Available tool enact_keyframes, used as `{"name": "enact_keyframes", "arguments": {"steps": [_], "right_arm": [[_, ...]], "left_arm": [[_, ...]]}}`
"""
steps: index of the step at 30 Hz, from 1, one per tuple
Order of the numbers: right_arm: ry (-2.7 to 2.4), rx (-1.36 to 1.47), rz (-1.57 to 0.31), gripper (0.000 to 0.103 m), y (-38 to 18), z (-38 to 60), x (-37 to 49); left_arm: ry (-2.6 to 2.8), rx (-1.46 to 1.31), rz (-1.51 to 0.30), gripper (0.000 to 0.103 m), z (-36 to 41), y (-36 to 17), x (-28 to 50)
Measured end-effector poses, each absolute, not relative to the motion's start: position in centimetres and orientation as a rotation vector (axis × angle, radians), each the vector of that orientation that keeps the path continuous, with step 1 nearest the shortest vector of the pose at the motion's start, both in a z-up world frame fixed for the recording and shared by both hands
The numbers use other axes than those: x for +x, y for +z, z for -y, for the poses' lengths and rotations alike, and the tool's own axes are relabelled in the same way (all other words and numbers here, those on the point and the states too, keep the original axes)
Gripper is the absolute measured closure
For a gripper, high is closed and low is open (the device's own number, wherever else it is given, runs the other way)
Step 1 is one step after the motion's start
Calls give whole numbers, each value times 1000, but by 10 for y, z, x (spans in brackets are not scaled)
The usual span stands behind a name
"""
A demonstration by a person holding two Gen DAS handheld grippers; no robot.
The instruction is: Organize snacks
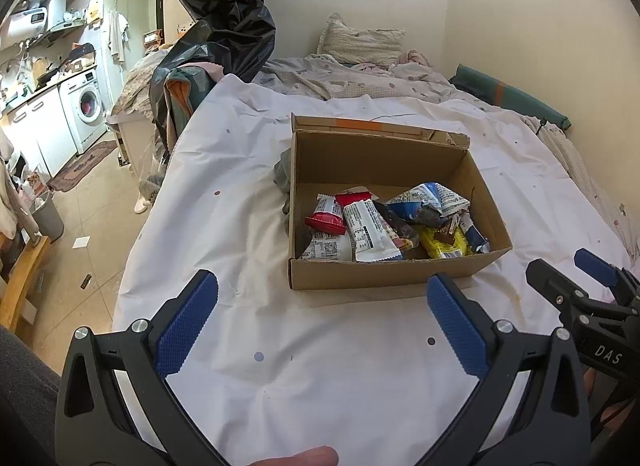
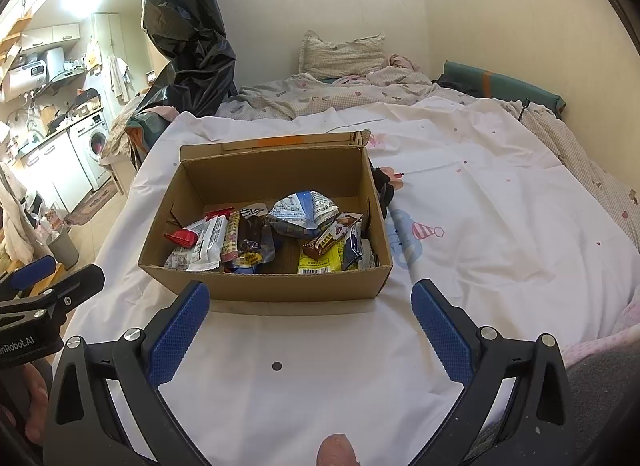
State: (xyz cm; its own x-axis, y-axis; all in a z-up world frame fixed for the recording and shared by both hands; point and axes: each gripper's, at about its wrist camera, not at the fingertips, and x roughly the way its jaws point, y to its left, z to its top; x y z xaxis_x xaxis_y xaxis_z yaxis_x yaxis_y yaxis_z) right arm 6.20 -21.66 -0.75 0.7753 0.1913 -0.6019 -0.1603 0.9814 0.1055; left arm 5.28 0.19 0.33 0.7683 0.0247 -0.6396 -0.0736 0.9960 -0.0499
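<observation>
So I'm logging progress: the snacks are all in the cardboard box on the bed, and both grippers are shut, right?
Not quite. The snacks are in the box on the bed, but both views show the left gripper and right gripper open, empty.

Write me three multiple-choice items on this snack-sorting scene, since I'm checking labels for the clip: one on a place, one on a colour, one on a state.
1. Where are the snack packets?
A. Inside the cardboard box
B. Spread on the white sheet
C. On the pillow

2. What colour are the gripper finger pads?
A. Red
B. Blue
C. Green

3. How do the two grippers stand?
A. Both open and empty
B. Both shut on packets
C. Left shut, right open

Answers:
1 A: the snack packets lie heaped inside the cardboard box, none on the white sheet.
2 B: the finger pads are blue.
3 A: the left gripper and the right gripper have jaws spread wide, nothing between them.
</observation>
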Motion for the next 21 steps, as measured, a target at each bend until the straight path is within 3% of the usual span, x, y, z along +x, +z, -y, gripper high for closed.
{"name": "enact_keyframes", "arguments": {"steps": [21], "right_arm": [[177, 63, -646, 0, -5, 221, 63]], "left_arm": [[38, -62, -692, 0, -1, 4, 54]]}}
